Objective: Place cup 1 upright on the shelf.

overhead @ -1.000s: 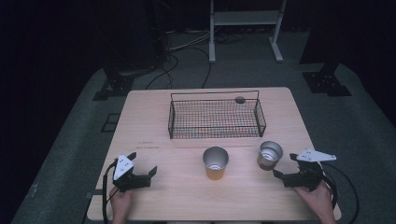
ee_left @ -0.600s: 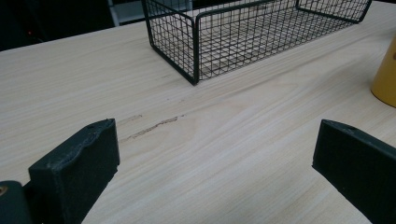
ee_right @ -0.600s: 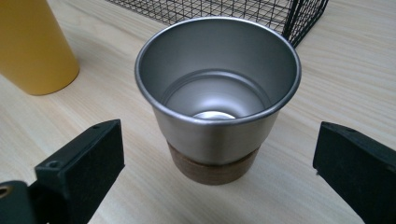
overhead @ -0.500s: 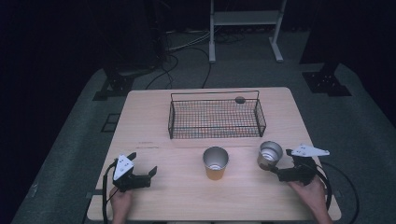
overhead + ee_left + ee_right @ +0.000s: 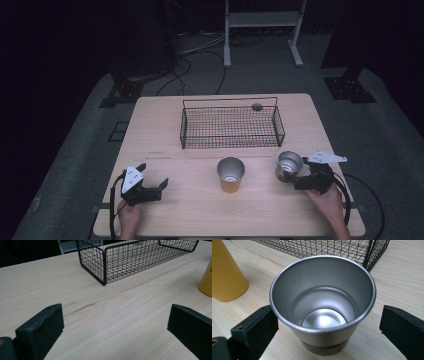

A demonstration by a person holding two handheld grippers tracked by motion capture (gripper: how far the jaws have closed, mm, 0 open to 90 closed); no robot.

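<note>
- Right claw [image 5: 294,176] has slid forward since a second ago; wide-open jaws now flank the steel cup [image 5: 289,165], ungripped.
- Left claw [image 5: 152,186] rests open, empty, on the counter [image 5: 160,130].
- Likely next: closing on the cup.

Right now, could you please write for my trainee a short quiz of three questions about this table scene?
1. True or false: the silver cup stands between the open jaws of the right gripper.
2. What colour is the other cup? A yellow, B red, C blue.
3. What does the left gripper hold?

Key: 1 true. 2 A. 3 Nothing; its jaws stand open over bare table.
</note>
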